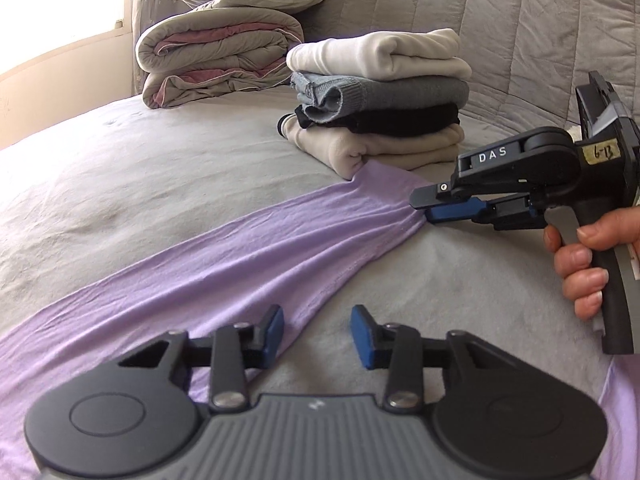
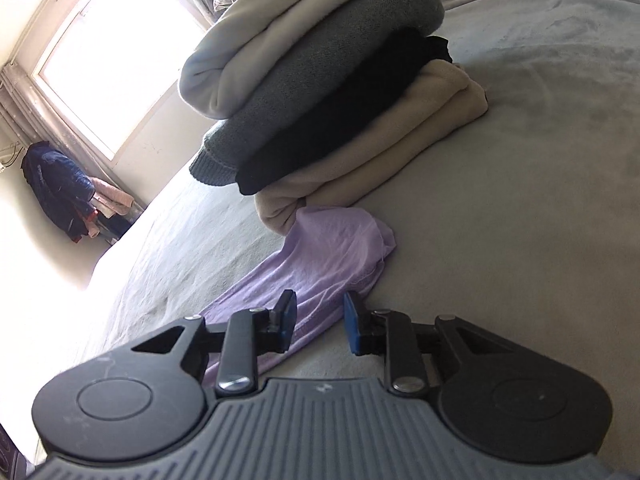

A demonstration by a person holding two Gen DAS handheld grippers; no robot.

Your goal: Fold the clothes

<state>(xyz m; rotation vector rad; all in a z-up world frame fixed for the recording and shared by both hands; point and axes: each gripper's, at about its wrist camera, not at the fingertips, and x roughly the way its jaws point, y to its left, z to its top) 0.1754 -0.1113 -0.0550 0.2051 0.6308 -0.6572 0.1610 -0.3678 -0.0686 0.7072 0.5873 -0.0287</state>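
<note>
Left wrist view: lilac garment (image 1: 224,248) stretched across the grey bed (image 1: 100,184), far end at 1 o'clock touching the folded stack (image 1: 380,100). Right gripper (image 1: 430,208) looks pinched on that end; left gripper (image 1: 317,334) narrowly open, holding nothing. I'd grab the near edge before folding.

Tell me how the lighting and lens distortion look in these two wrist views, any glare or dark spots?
Left wrist view: the window is blown out white, the bed bulges from the fisheye, and the folded stack is evenly lit and sharp. Right wrist view: the picture is tilted, the window glares, and the stack's near side sits in shadow, its black layer nearly featureless.
</note>
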